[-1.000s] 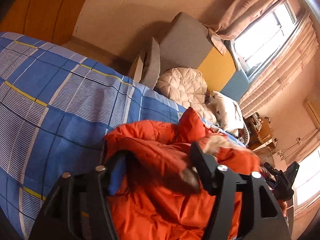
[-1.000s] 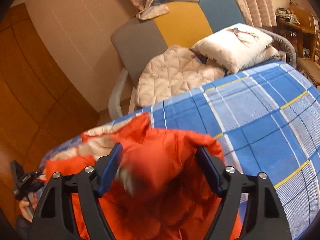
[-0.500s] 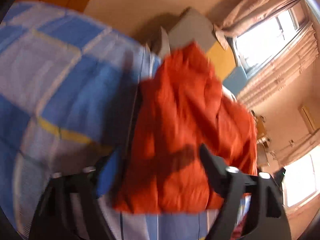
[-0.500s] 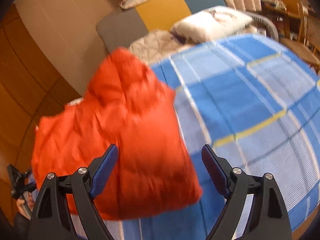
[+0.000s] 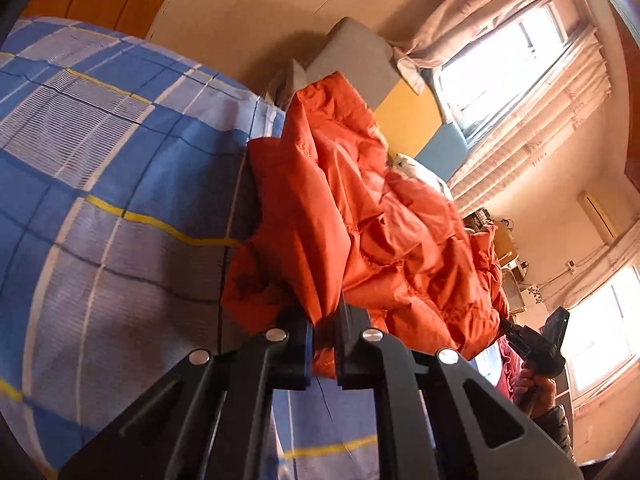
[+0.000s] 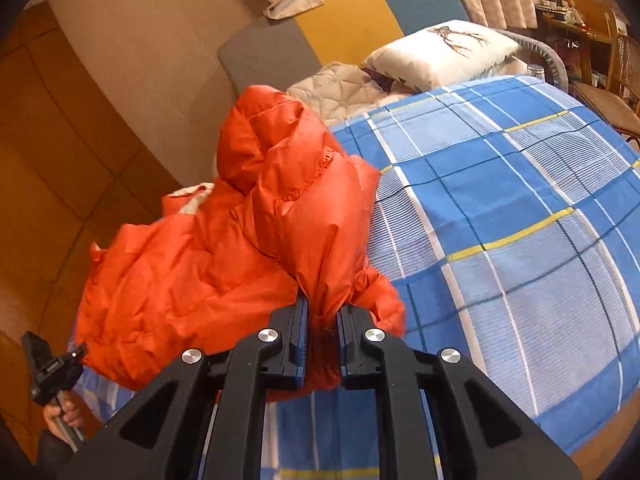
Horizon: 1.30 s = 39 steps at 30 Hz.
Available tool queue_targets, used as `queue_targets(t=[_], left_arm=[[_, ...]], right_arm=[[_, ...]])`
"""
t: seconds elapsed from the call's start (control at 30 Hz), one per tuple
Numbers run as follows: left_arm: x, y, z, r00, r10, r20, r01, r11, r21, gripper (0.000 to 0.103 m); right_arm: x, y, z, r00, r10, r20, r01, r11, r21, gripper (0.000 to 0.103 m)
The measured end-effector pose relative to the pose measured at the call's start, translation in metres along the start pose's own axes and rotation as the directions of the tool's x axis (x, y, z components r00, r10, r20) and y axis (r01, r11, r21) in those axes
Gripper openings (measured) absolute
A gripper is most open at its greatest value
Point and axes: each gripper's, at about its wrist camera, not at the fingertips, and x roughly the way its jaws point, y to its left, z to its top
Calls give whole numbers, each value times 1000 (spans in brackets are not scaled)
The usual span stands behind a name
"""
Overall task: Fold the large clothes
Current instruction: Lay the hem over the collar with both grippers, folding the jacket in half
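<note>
Left wrist view: the left gripper (image 5: 323, 344) has its jaws nearly shut, pinching a bunch of the orange jacket (image 5: 360, 216) near its lower edge. The jacket lies rumpled on the bed (image 5: 100, 184), running from the jaws toward 12 o'clock, with more of it heaped toward 3 o'clock. At 4 o'clock a hand (image 5: 536, 384) holds the other gripper, its jaws hidden behind the cloth.

Right wrist view: the right gripper (image 6: 322, 340) is closing on another gathered bunch of the jacket (image 6: 224, 256), with cloth squeezed between the jaws. The bulk spreads toward 9 and 10 o'clock; a puffed part, perhaps the hood, stands up at 12 o'clock. The left gripper's far end shows at 8 o'clock. The pillow (image 6: 444, 52) sits at 1 o'clock.

Progress, as I judge it: both grips are taken, but the jacket is crumpled, with no neat fold visible. Spreading, aligning and folding all remain.
</note>
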Motion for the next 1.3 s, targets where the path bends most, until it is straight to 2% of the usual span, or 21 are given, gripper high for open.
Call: queue_targets(t=[0.23,0.27,0.33,0.37,0.4,0.43,0.5,0.57,0.67,0.83,0.87,0.9,0.93,0.97,1.0,1.03,1.17,1.3], left_arm=[[-53,-4,-52,1000,-6,-26,6,1000,-1,7],[-57,-4,-58,999,-7,-31,7,1000,-5,9],[-66,-5,-68,999,41,-35,-41,999,12,19],[-72,-6,-69,996,87,-18,-87,996,26,35],[-78,-7,-70,995,100,-1,-100,994,34,50],[-84,-7,-65,995,99,32,-100,994,37,54],[-85,-11,-52,990,129,64,-133,989,69,59],[-80,-16,-39,986,150,77,-157,982,105,65],[-63,-20,-15,985,153,80,-162,978,129,66],[-24,-24,17,989,140,40,-144,980,137,65],[-16,-24,20,987,155,31,-158,978,137,57],[-9,-24,22,988,154,15,-155,978,141,39],[-1,-25,24,987,162,-1,-160,975,155,28],[3,-28,24,984,179,-2,-176,969,174,4],[5,-29,25,983,183,2,-181,966,182,0],[4,-31,26,982,186,23,-187,964,188,0],[-12,-35,37,974,190,122,-209,964,165,0],[-10,-32,59,969,200,147,-221,965,145,0]], right_arm=[[-54,-9,-45,999,-11,-51,9,999,-51,11],[-59,-11,-51,998,-18,-60,14,998,-53,11],[-68,-14,-64,996,-44,-74,39,997,-71,15],[-70,-13,-67,995,-65,-72,59,995,-82,24],[-72,-12,-67,994,-88,-65,82,992,-94,35],[-75,-11,-67,993,-109,-52,103,989,-109,41],[-79,-5,-57,987,-160,13,160,977,-143,62],[-75,1,-42,984,-174,51,179,972,-152,70],[-57,14,-17,979,-187,85,201,959,-200,71],[-8,31,21,982,-184,35,187,949,-254,71],[7,33,27,981,-192,12,188,947,-261,71],[14,34,29,982,-189,-5,181,946,-270,67],[21,36,30,982,-190,-23,176,943,-283,58],[30,39,30,981,-187,-50,163,937,-309,32],[35,42,30,980,-190,-60,161,933,-323,8],[36,45,29,975,-216,-46,187,918,-350,3],[17,46,37,972,-231,38,229,909,-347,1],[10,45,48,967,-233,99,252,918,-307,0]])
